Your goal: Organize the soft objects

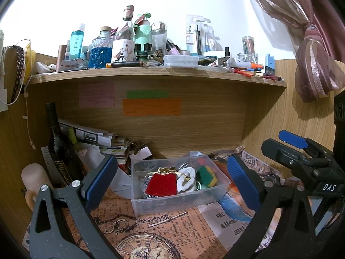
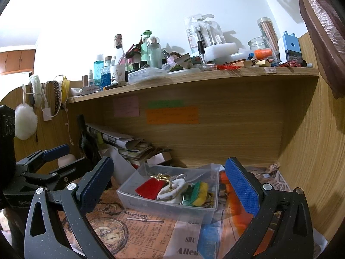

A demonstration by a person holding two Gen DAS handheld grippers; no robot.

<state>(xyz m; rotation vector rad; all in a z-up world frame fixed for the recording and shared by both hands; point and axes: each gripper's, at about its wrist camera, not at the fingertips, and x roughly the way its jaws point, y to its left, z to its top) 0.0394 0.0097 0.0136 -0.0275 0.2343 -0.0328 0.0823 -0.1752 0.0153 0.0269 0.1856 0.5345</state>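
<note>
A clear plastic box (image 1: pixel 172 202) stands on the desk under the shelf; it also shows in the right wrist view (image 2: pixel 151 202). In it lie a red velvet pouch (image 1: pixel 160 183) (image 2: pixel 149 187), a white soft piece (image 1: pixel 186 178) (image 2: pixel 173 188) and a green-and-yellow sponge (image 1: pixel 207 176) (image 2: pixel 199 193). My left gripper (image 1: pixel 172 180) is open and empty, held back from the box. My right gripper (image 2: pixel 170 185) is open and empty too, and shows at the right of the left wrist view (image 1: pixel 286 144).
A wooden shelf (image 1: pixel 151 75) crowded with bottles and jars runs above. A dark wine bottle (image 1: pixel 59 144) and stacked papers (image 1: pixel 97 138) stand at the back left. A white pompom (image 2: pixel 25 120) hangs on the left wall. Printed paper (image 1: pixel 161 233) covers the desk.
</note>
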